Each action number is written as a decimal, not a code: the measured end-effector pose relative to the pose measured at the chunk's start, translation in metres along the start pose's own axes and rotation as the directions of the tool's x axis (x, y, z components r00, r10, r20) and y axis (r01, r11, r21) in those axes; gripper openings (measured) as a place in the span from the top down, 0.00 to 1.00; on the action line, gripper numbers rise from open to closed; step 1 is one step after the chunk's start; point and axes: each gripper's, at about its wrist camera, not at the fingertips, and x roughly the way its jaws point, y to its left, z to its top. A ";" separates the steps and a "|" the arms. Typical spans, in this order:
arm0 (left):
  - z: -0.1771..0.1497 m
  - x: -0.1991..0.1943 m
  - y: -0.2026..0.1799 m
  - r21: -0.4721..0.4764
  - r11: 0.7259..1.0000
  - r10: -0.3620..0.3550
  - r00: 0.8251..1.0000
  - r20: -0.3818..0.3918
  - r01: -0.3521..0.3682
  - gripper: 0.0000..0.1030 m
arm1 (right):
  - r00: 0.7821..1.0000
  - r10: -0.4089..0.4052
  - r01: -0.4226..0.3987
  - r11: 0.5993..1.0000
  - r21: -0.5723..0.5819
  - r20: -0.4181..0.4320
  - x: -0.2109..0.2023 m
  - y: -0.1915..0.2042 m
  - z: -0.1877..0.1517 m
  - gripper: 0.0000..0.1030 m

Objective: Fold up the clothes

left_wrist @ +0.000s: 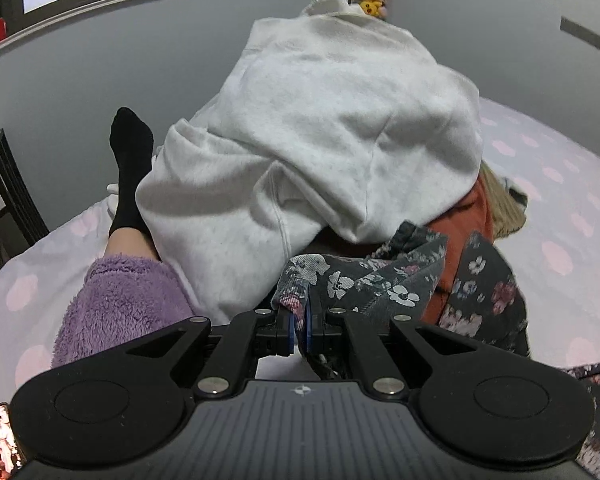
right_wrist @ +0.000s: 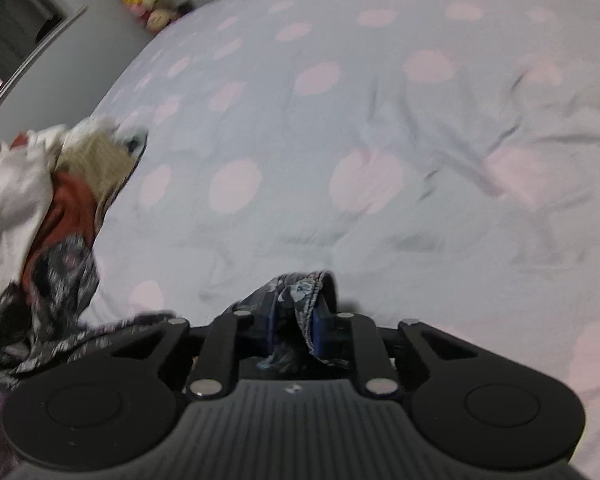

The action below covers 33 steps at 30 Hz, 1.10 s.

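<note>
The left gripper [left_wrist: 299,330] is clamped tight on an edge of the dark floral garment [left_wrist: 364,284], which drapes across the bedsheet [left_wrist: 560,200] just beside the pile of clothes. The right gripper [right_wrist: 294,330] stands narrow, pinching another bunched edge of the same garment [right_wrist: 300,288]. A white sweatshirt [left_wrist: 320,120] tops the pile, over an orange piece [left_wrist: 474,216]. A person's leg in a black sock [left_wrist: 128,160] lies alongside.
</note>
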 end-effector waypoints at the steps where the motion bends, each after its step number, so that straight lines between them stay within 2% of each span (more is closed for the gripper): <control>1: 0.003 -0.002 0.000 -0.005 1.000 -0.007 1.000 0.007 0.007 0.97 | 0.999 -0.016 0.016 1.000 0.013 0.031 -0.010 -0.001 0.005 0.83; 5: 0.021 -0.009 -0.010 -0.008 0.999 -0.046 0.998 0.047 0.047 0.97 | 0.985 -0.080 0.071 0.995 0.064 0.150 -0.052 -0.005 0.029 0.84; 9: 0.058 -0.021 -0.032 -0.004 0.992 -0.127 0.985 0.117 0.129 0.97 | 0.951 -0.142 0.120 0.988 0.096 0.276 -0.105 -0.005 0.065 0.84; 12: 0.096 -0.037 -0.049 -0.016 0.980 -0.190 0.961 0.199 0.198 0.97 | 0.893 -0.189 0.148 0.981 0.129 0.408 -0.161 -0.004 0.092 0.84; 15: 0.127 -0.050 -0.069 -0.006 0.969 -0.238 0.933 0.269 0.249 0.97 | 0.817 -0.223 0.147 0.972 0.182 0.532 -0.219 -0.013 0.107 0.84; 17: 0.137 -0.053 -0.082 0.005 0.959 -0.273 0.919 0.286 0.284 0.97 | 0.784 -0.241 0.139 0.966 0.217 0.572 -0.246 -0.026 0.103 0.84; 19: 0.138 -0.048 -0.092 0.009 0.950 -0.304 0.914 0.270 0.313 0.97 | 0.756 -0.259 0.127 0.959 0.253 0.602 -0.269 -0.040 0.096 0.84; 22: 0.116 -0.023 -0.102 0.011 0.949 -0.312 0.930 0.192 0.316 0.97 | 0.776 -0.274 0.100 0.942 0.319 0.567 -0.270 -0.077 0.066 0.84; 26: 0.059 0.020 -0.104 0.016 0.950 -0.312 0.950 0.018 0.311 0.97 | 0.838 -0.288 0.089 0.910 0.404 0.464 -0.240 -0.131 -0.001 0.84; 30: 0.003 0.049 -0.088 0.005 0.951 -0.305 0.945 -0.114 0.308 0.97 | 0.901 -0.266 0.072 0.870 0.487 0.342 -0.206 -0.173 -0.076 0.84; 33: -0.023 0.058 -0.073 -0.018 0.952 -0.304 0.935 -0.182 0.306 0.97 | 0.930 -0.233 0.045 0.840 0.541 0.284 -0.195 -0.196 -0.125 0.84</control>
